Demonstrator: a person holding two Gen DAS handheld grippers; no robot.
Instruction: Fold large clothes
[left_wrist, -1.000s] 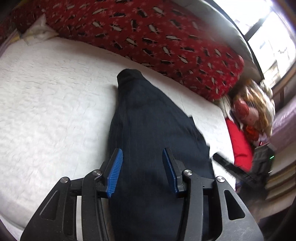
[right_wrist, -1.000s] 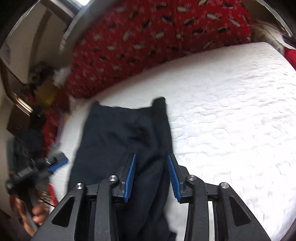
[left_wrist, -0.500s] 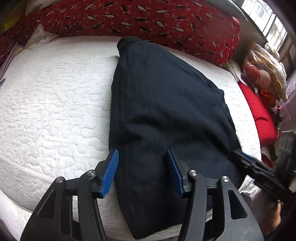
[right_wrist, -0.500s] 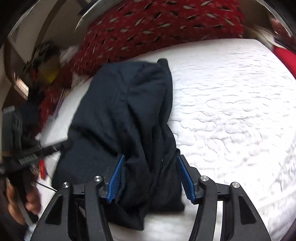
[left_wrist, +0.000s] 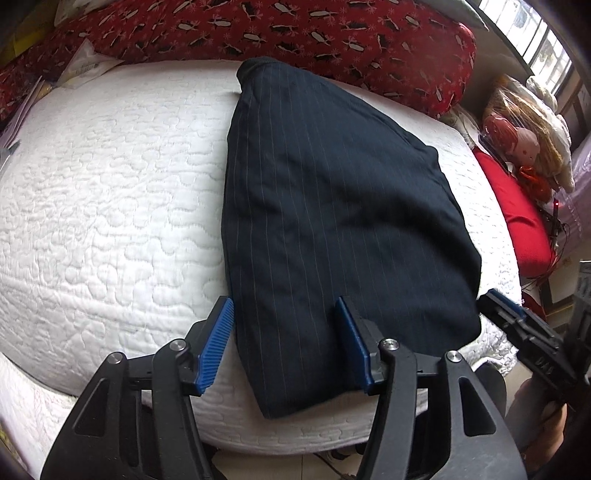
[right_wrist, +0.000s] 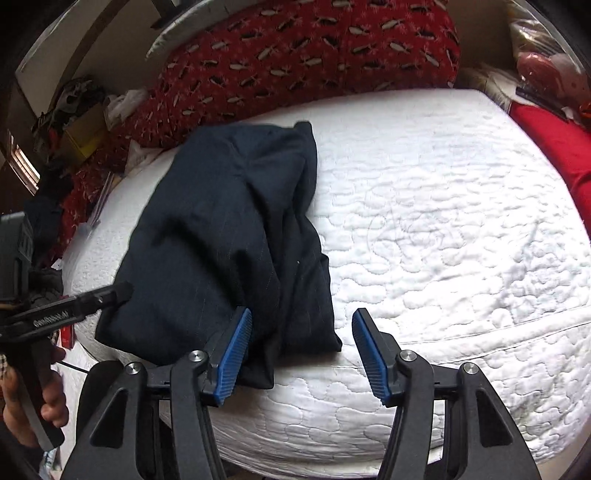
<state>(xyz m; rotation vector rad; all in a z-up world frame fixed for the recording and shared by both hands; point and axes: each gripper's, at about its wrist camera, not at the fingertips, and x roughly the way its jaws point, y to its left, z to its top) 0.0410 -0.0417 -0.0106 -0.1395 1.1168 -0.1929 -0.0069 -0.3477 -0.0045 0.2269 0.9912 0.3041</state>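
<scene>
A dark navy pinstriped garment (left_wrist: 332, 206) lies folded on the white quilted mattress (left_wrist: 110, 206); in the right wrist view the garment (right_wrist: 221, 236) is rumpled along its right side. My left gripper (left_wrist: 284, 343) is open and empty, hovering over the garment's near end. My right gripper (right_wrist: 301, 350) is open and empty, just off the garment's near corner at the mattress edge. The right gripper also shows at the far right of the left wrist view (left_wrist: 517, 325), and the left gripper at the left of the right wrist view (right_wrist: 74, 302).
A red patterned bolster (left_wrist: 295, 29) runs along the far side of the mattress. Stuffed toys (left_wrist: 524, 140) and a red cushion (left_wrist: 524, 221) sit past the right end. Boxes and clutter (right_wrist: 74, 125) stand beyond the left end.
Both grippers have drawn back toward the near mattress edge and opened wider. The garment now lies released and folded shorter on the mattress.
</scene>
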